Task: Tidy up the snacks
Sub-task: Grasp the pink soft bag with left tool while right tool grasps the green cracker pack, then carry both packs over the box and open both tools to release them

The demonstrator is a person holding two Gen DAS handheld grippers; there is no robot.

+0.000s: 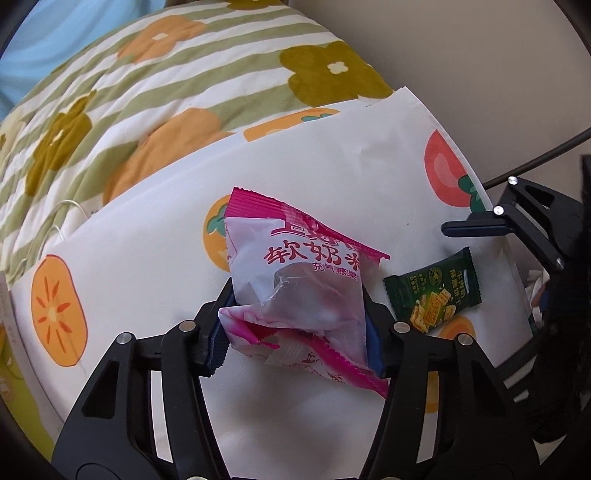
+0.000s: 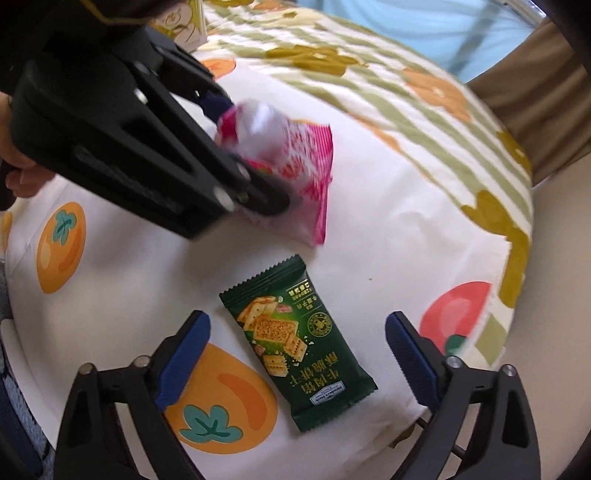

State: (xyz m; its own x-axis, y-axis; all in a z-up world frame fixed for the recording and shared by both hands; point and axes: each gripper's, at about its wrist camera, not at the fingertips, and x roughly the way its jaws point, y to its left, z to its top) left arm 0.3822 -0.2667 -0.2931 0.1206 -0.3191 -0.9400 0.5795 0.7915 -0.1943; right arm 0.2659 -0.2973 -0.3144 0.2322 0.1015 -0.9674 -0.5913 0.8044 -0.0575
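A pink and white candy packet (image 1: 295, 280) sits crumpled between the blue pads of my left gripper (image 1: 295, 314), which is shut on it just above the white persimmon-print sheet (image 1: 332, 166). The right wrist view shows the same grip from the side: left gripper (image 2: 251, 151), pink packet (image 2: 306, 155). A dark green cracker packet (image 2: 295, 343) lies flat on the sheet. My right gripper (image 2: 297, 319) points down over it, open, with a pad on each side and neither touching. In the left wrist view the green packet (image 1: 436, 291) lies right of the pink one, below a right gripper finger (image 1: 476, 225).
The sheet lies on a quilt (image 1: 184, 74) with green stripes and flowers. A beige wall (image 1: 480, 55) borders the bed, and a black cable (image 1: 535, 158) runs along it. A yellow-green box (image 2: 184, 22) stands at the far edge. A person's hand (image 2: 18, 166) holds the left gripper.
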